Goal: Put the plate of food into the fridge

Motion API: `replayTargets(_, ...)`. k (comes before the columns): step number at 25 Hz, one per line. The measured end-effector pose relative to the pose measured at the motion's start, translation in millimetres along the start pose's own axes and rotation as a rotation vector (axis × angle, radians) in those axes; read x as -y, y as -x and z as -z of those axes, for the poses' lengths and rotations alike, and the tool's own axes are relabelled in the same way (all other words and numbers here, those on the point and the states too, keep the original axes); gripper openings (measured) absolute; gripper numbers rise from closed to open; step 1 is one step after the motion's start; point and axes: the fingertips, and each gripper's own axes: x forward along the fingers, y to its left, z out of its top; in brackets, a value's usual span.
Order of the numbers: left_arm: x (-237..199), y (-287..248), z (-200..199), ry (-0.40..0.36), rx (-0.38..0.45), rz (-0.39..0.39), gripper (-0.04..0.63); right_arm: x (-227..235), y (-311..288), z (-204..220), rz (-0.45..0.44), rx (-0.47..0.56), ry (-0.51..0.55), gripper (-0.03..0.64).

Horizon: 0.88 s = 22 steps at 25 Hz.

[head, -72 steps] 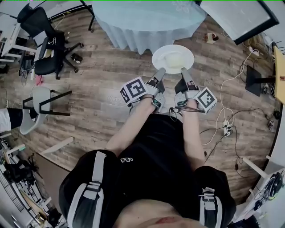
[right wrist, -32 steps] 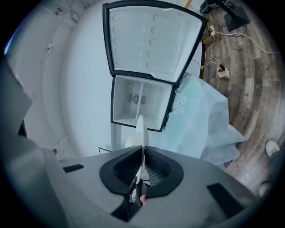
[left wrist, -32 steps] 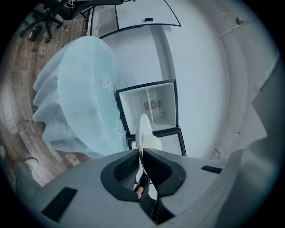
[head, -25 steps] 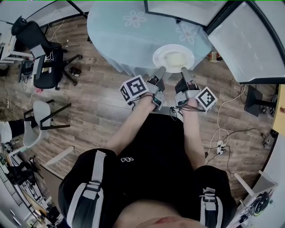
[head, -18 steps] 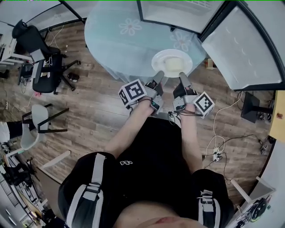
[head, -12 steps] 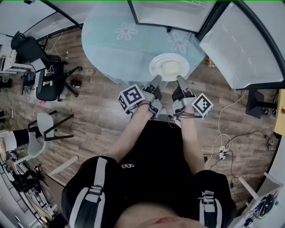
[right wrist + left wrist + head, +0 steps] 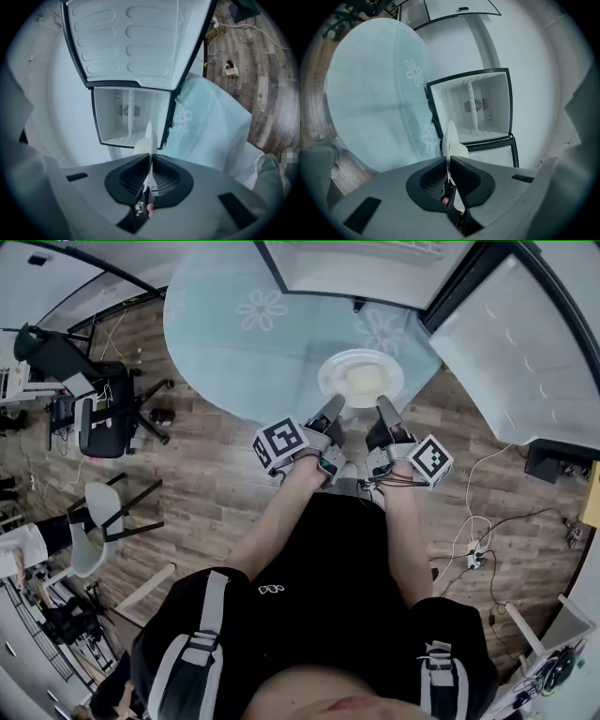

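A white plate [image 7: 361, 379] with a pale yellow block of food [image 7: 364, 381] is held level in front of me, over the near edge of the round table [image 7: 244, 343]. My left gripper [image 7: 335, 407] is shut on the plate's near-left rim and my right gripper [image 7: 384, 407] on its near-right rim. In the left gripper view the plate [image 7: 451, 138] shows edge-on between the pads of the left gripper [image 7: 449, 161]. The right gripper view shows the plate [image 7: 150, 133] the same way in the right gripper [image 7: 150, 161]. Ahead, the fridge [image 7: 480, 110] stands open, its white compartment [image 7: 126, 117] empty.
The fridge door [image 7: 506, 343] swings out at the right. The table's pale blue flowered cloth [image 7: 206, 122] hangs beside the fridge. Black office chairs [image 7: 89, 381] and a white chair [image 7: 103, 521] stand at the left. Cables and a power strip [image 7: 478, 554] lie on the wooden floor at the right.
With the plate held in both grippers throughout, I have moved forward. The table slid under the plate, and the open fridge and its door came into view ahead.
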Motion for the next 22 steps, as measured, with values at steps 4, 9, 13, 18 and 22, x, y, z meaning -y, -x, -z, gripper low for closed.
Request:
replayTargets(4, -4, -11, -30, 0.018, 0.015, -0.014, 0.028, -1, -34, 0, 0.013, -0.023, -0.006, 0.028)
replayTargets(9, 3, -14, -43, 0.009, 0.044, 0.0, 0.028, -11, -49, -1, -0.011, -0.05, 0.003, 0.028)
replayTargets(13, 3, -17, -65, 0.023, 0.073, 0.006, 0.028, -17, -73, 1, -0.016, -0.083, 0.019, 0.028)
replayTargets(18, 3, -33, -105, 0.036, 0.081, 0.01, 0.028, -24, -116, 0, 0.016, -0.105, 0.049, 0.028)
replayTargets(22, 10, -51, -128, 0.049, 0.071, 0.035, 0.028, -33, -140, -11, 0.025, -0.095, 0.094, 0.028)
